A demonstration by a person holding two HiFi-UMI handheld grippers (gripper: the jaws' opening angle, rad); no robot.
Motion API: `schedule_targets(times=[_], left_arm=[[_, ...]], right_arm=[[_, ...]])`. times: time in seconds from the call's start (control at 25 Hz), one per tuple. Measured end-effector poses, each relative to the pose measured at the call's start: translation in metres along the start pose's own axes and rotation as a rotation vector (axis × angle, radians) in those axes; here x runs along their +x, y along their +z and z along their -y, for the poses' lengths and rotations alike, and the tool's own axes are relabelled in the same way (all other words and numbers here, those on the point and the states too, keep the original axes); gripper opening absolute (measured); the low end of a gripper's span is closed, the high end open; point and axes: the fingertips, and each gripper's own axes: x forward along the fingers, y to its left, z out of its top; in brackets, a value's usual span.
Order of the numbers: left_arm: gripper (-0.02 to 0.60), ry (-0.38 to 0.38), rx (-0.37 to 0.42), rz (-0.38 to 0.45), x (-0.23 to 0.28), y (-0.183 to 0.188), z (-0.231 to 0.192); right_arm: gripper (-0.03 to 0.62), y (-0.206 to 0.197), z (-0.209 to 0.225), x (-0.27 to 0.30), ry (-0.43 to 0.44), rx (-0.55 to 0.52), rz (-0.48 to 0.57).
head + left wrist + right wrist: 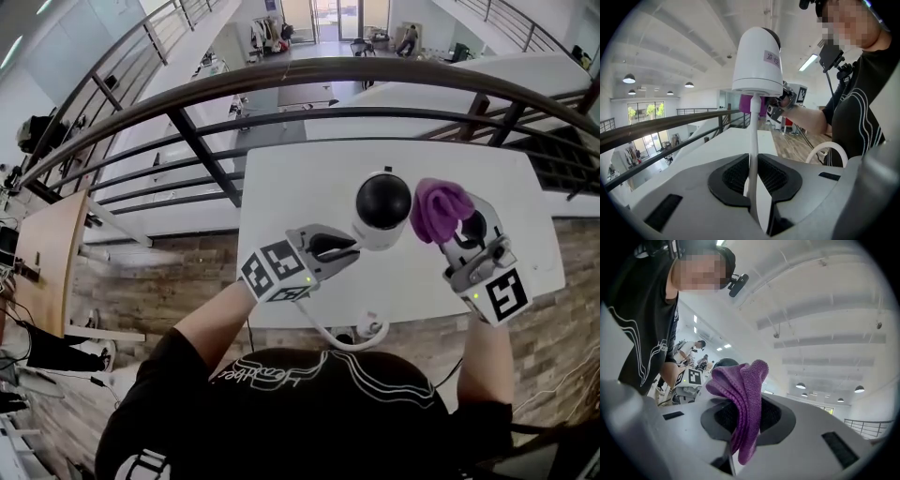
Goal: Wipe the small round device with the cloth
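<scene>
- Left gripper (339, 249): jaws clamped on a thin white cord (753, 140).
- Small round device (382, 209) sits at the cord's top, just past the jaw tips, dark dome up.
- Purple cloth (441, 208) just right of the device, pinched in the right gripper (461, 225).
- White table (281, 187) beneath.

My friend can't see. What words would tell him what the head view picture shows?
Seen from above, a person's right tongs hold a bunched purple cloth right beside a small round white device with a black dome, over a white table. The left tongs pinch the device's white cord.
</scene>
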Motion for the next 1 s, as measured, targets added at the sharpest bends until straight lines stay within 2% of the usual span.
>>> schedule_targets(times=[0.24,0.44,0.68,1.0], left_arm=[[0.061,-0.003,0.001,0.002,0.002,-0.001,0.000],[0.061,0.005,0.008,-0.006,0.008,-0.002,0.001],[0.061,0.004,0.004,-0.010,0.007,0.000,0.002],[0.061,0.002,0.007,-0.020,0.010,0.002,-0.001]], right_arm=[[0.058,0.019,0.009,0.022,0.105,0.030,0.106],[0.058,0.021,0.009,0.029,0.190,0.063,0.131],[0.058,0.030,0.005,0.030,0.281,0.052,0.139],[0.058,0.027,0.004,0.027,0.295,0.059,0.120]])
